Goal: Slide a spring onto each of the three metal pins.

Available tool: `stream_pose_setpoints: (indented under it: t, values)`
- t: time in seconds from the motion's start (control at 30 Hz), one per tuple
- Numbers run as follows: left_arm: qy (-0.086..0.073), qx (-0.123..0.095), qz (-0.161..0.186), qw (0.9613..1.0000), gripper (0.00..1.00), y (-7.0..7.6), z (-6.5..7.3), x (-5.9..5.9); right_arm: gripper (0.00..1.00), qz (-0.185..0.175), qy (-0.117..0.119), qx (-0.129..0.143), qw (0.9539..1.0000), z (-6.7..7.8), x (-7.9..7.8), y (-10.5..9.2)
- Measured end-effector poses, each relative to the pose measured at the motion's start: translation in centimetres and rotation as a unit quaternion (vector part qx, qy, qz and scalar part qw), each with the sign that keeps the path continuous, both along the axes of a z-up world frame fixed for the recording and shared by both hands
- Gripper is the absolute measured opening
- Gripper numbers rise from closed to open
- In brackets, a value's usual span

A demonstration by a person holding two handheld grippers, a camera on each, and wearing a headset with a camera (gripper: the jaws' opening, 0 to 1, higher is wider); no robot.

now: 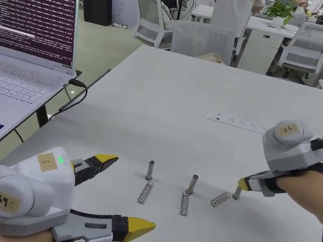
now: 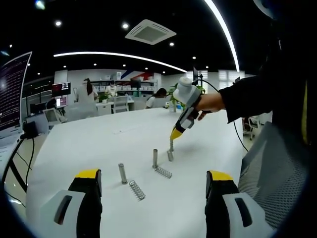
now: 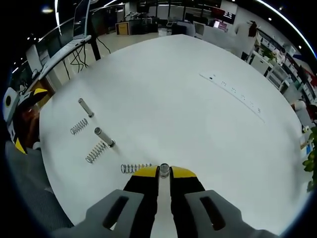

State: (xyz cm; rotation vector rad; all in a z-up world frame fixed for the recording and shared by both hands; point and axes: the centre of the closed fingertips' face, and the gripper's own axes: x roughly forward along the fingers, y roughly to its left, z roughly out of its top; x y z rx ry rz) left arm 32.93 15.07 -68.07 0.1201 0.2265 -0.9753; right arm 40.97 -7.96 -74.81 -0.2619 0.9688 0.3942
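Three metal pins stand on the white table (image 1: 166, 101): the left pin (image 1: 150, 170), the middle pin (image 1: 192, 184) and the right pin (image 1: 236, 193). A spring lies beside each: the left spring (image 1: 145, 192), the middle spring (image 1: 184, 202) and the right spring (image 1: 220, 199). My right gripper (image 1: 244, 184) is shut on the right pin (image 3: 164, 170), with the right spring (image 3: 135, 168) lying just left of its tips. My left gripper (image 1: 123, 194) is open and holds nothing, a short way in front of the left pin (image 2: 122, 173) and the left spring (image 2: 137, 190).
An open laptop (image 1: 30, 50) sits on a stand at the far left, with a black cable (image 1: 75, 96) hanging from it. A white power strip (image 1: 237, 122) lies on the table behind the pins. Office chairs (image 1: 202, 38) stand beyond the far edge.
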Motion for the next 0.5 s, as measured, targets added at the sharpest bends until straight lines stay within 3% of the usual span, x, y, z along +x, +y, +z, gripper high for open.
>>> stream_pose_setpoints:
  t: [0.5]
  values:
    - [-0.001, 0.0, -0.006, 1.0, 0.84, -0.2, 0.0, -0.1, 0.05, 0.004, 0.01, -0.001, 0.9999, 0.0, -1.3, 0.2]
